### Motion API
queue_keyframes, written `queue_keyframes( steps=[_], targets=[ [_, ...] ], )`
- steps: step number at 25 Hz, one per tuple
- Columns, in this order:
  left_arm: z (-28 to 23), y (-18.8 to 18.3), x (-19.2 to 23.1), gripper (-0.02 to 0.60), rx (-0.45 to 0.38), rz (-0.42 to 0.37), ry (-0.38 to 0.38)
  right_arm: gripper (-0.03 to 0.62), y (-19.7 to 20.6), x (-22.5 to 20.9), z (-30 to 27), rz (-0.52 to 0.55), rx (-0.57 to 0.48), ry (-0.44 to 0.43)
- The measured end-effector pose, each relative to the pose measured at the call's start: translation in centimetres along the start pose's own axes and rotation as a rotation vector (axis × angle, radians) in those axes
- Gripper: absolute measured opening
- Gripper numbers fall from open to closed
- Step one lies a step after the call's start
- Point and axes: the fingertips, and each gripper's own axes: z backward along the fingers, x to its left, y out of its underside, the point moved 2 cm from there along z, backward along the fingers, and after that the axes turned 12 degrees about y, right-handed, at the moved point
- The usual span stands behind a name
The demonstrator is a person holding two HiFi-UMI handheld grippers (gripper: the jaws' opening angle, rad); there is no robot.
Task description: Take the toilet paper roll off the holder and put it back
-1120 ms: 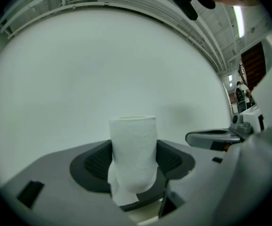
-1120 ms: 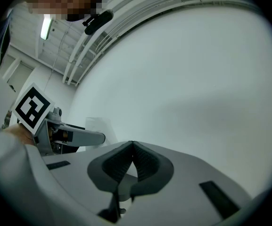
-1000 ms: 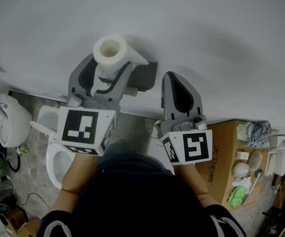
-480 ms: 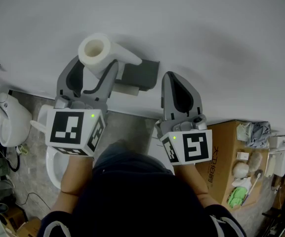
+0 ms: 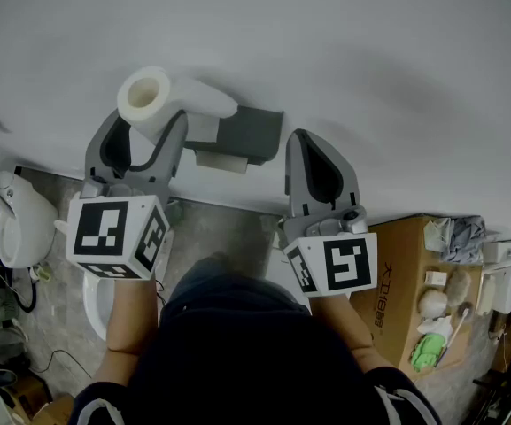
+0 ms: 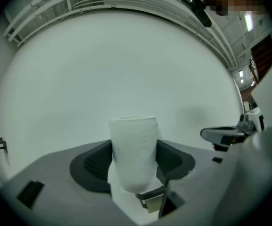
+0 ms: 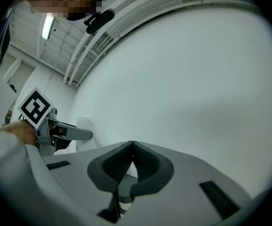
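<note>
A white toilet paper roll (image 5: 162,104) with a hollow core is held between the jaws of my left gripper (image 5: 149,122), which is shut on it. The roll (image 6: 133,152) stands upright between the two dark pads in the left gripper view. A loose sheet hangs from it toward the grey wall holder (image 5: 244,135), which sits just right of the roll. My right gripper (image 5: 319,144) is shut with nothing in it, its tip close to the white wall right of the holder. Its pads (image 7: 145,164) meet at the tip.
A white toilet (image 5: 100,282) and a wall-hung urinal (image 5: 16,220) stand below at the left. A cardboard box (image 5: 414,282) with small items on top sits at the right. A plain white wall (image 5: 370,78) fills the upper part of the head view.
My left gripper has carried the roll to the left, away from the holder. The right gripper has stayed in place.
</note>
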Motion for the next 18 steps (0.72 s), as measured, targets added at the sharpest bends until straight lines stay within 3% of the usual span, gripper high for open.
queue_keyframes(
  steps=[18],
  targets=[
    [-0.22,-0.03,0.08,0.284,-0.007,0.000,0.002,0.015,-0.06,-0.42,-0.16,-0.002,-0.005,0.016]
  ],
)
